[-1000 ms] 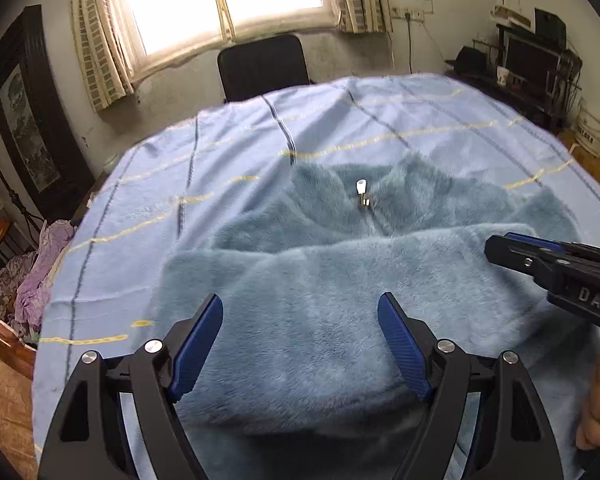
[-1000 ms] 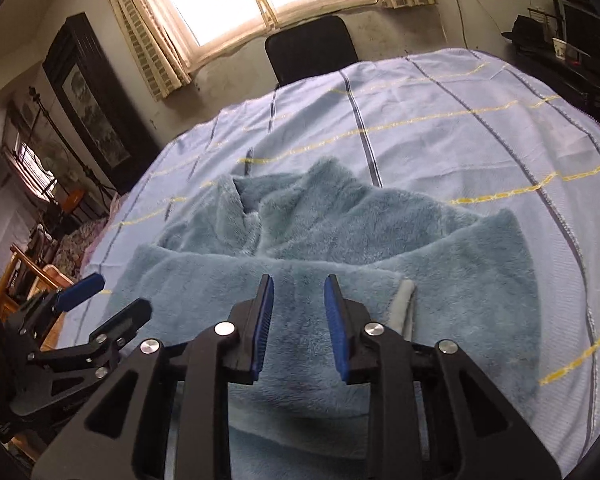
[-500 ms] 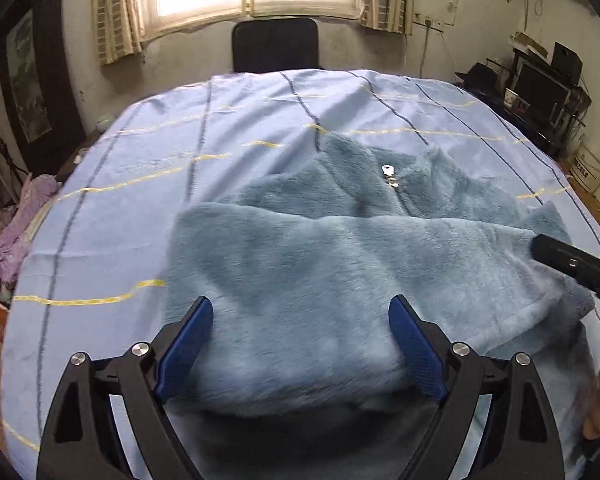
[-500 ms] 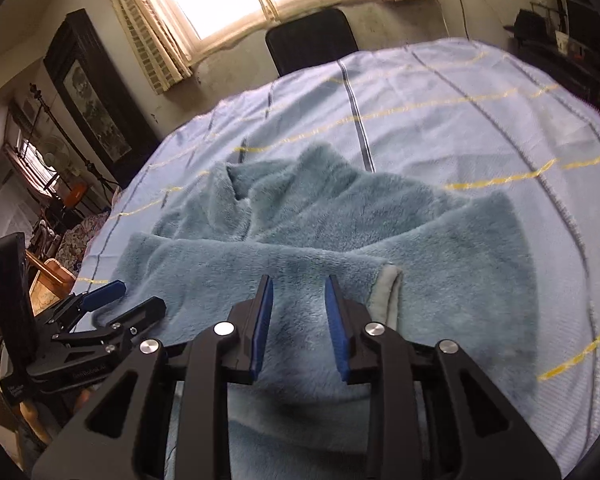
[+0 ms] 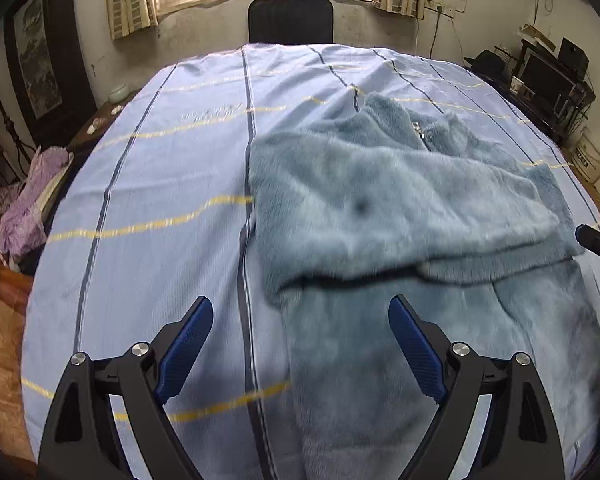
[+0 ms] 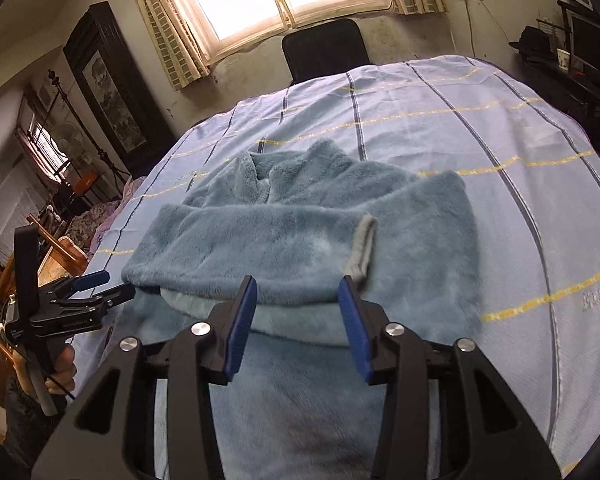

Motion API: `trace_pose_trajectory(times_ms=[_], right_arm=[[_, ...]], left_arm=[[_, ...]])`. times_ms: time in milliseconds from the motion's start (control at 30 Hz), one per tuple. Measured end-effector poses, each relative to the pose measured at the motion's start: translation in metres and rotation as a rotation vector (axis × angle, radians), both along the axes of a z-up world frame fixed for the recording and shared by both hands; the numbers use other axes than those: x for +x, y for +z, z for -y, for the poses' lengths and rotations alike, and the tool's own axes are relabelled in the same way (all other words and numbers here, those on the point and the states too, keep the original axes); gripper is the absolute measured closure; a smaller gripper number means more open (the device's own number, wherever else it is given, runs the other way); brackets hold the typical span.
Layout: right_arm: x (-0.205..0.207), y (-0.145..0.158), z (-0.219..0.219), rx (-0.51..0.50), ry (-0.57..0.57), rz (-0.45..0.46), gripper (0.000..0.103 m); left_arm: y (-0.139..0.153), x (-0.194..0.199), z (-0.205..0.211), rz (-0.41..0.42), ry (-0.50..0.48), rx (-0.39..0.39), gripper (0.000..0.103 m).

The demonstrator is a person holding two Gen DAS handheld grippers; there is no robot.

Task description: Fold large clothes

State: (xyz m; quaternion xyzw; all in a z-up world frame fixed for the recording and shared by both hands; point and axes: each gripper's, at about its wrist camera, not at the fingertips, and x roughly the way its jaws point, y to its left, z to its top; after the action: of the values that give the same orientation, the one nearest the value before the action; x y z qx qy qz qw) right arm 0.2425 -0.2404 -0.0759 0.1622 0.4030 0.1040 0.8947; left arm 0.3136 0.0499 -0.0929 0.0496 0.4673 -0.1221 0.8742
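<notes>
Both have pulled back: left gripper (image 5: 301, 342) wide apart, right gripper (image 6: 298, 322) just opening, off the fleece garment (image 6: 300, 240).

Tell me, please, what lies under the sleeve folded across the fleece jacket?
Under the sleeve lies the fleece jacket body, with its paler lining edge peeking out beneath. Below that is the striped sheet. Whatever else the sleeve covers is hidden.

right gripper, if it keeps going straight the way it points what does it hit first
Most likely the fleece garment: the right gripper, jaws parted with nothing between them, aims at the near edge of the sleeve folded across it. Depth is unclear, so it might meet the garment's lower layer first.
</notes>
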Motion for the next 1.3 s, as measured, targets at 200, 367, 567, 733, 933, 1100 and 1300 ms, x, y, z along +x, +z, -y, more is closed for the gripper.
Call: trace_pose_trajectory(times_ms=[200,367,567,733,933,1100,1300], right_arm=[[-0.032,-0.013,0.017,0.038,-0.011,-0.063,0.061],[-0.061,-0.016,0.039,0.102,-0.037,-0.070,0.060],[-0.081,-0.034,0.059,0.188,-0.066,-0.104,0.059],[-0.089,-0.040,0.068,0.223,-0.073,-0.112,0.059],[-0.101,-0.046,0.072,0.242,-0.056,-0.126,0.059],[-0.110,-0.051,0.074,0.276,-0.044,-0.140,0.059],[-0.123,-0.053,0.066,0.284,-0.003,-0.152,0.059]], left_arm=[[-0.016,-0.036,-0.022,-0.068,0.001,-0.086,0.014],[-0.017,-0.061,-0.033,-0.093,-0.029,-0.170,0.014],[-0.016,-0.073,-0.027,-0.095,-0.088,-0.241,0.014],[-0.024,-0.073,-0.023,-0.130,-0.079,-0.272,0.015],[-0.024,-0.085,-0.032,-0.136,-0.067,-0.304,0.016],[-0.022,-0.101,-0.037,-0.154,-0.083,-0.371,0.016],[-0.013,-0.125,-0.024,-0.104,-0.142,-0.396,0.016]])
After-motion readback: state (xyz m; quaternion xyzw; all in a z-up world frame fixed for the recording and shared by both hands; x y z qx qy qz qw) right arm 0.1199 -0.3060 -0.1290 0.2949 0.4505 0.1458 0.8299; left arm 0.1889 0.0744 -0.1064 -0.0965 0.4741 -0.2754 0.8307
